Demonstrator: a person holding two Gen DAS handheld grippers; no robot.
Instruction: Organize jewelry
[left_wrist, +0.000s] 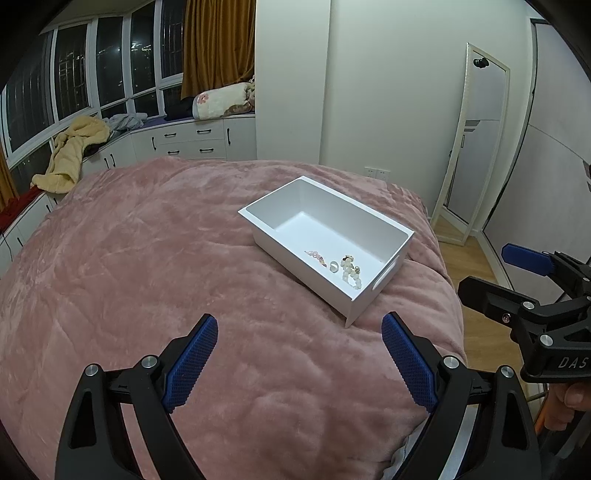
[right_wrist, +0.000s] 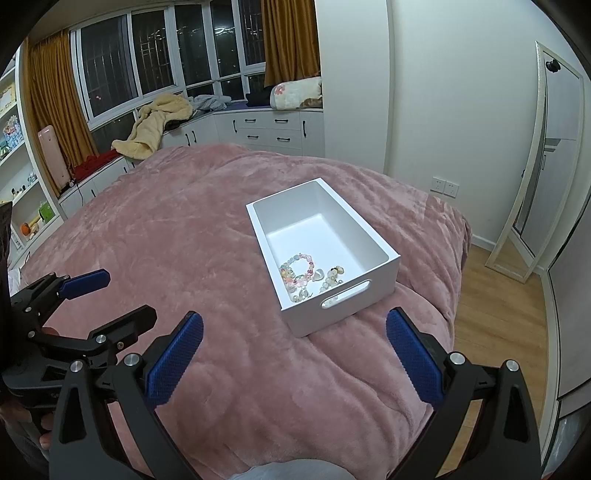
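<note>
Jewelry, namely a pastel beaded bracelet (right_wrist: 298, 268) and a cluster of pale bead and pearl pieces (right_wrist: 330, 277), lies ahead of both grippers at the near, handle-slot end of a white rectangular plastic box (right_wrist: 373, 236). The left gripper (left_wrist: 299, 354) and the right gripper (right_wrist: 295, 350) both hover over the pink plush bedspread (right_wrist: 166, 240) with blue-padded jaws spread wide and nothing between them. Beyond the bed, a white-framed standing mirror (right_wrist: 532, 177) leans against the wall.
</note>
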